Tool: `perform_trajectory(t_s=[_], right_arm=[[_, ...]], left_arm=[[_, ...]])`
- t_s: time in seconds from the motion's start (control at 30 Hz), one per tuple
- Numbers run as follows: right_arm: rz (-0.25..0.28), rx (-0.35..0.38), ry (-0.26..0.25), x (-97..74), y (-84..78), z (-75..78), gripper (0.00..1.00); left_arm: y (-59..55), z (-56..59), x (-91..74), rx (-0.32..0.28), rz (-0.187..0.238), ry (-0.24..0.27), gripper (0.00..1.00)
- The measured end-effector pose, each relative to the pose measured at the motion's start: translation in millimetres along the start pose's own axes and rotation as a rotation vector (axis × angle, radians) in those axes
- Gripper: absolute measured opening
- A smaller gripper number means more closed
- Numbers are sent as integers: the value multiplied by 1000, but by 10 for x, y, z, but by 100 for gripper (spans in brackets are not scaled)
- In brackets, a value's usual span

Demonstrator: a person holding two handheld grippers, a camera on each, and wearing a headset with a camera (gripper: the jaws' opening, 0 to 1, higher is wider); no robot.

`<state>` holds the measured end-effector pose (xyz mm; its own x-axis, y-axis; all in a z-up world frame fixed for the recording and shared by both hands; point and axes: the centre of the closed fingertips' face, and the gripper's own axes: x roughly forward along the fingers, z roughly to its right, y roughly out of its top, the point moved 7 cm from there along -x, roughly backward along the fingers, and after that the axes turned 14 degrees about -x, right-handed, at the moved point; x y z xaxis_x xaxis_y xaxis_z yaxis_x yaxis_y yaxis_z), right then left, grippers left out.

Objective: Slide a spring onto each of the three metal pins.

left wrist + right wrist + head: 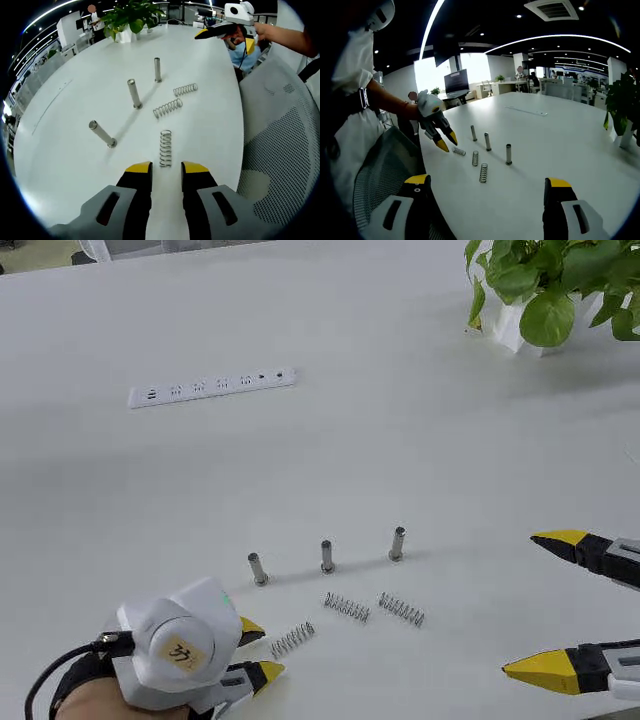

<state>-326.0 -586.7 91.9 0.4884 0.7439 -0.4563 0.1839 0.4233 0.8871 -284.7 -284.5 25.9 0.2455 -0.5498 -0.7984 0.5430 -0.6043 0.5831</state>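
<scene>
Three metal pins stand upright on the white table: the left pin [258, 568], the middle pin [327, 556] and the right pin [397, 543]. In front of them lie three bare springs: one at the left [292, 639], one in the middle [346, 607], one at the right [401, 609]. My left gripper [258, 650] is open just left of the left spring [165, 148], its tips almost at the spring's near end. My right gripper [545, 602] hovers wide open at the right, holding nothing. The pins [487, 141] and springs [475, 158] sit well ahead of it.
A white power strip [212, 387] lies farther back on the table. A potted green plant [545, 285] stands at the back right corner. A mesh office chair [280, 150] is beside the table edge.
</scene>
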Motion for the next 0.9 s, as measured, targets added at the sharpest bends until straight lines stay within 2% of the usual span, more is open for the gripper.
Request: perform_trajectory(t_s=[0.37,0.47,0.9], right_arm=[[-4,10,-8,-17,-35,-32,93],[-3,14,-10,-22,-47,-35,93],[-3,18,-13,-14,-54,-49,92]], left_arm=[[14,-20,88,-8,-34,5,13],[25,-21,94,16,-41,15,12],[37,-11,99,45,-62,21,7]])
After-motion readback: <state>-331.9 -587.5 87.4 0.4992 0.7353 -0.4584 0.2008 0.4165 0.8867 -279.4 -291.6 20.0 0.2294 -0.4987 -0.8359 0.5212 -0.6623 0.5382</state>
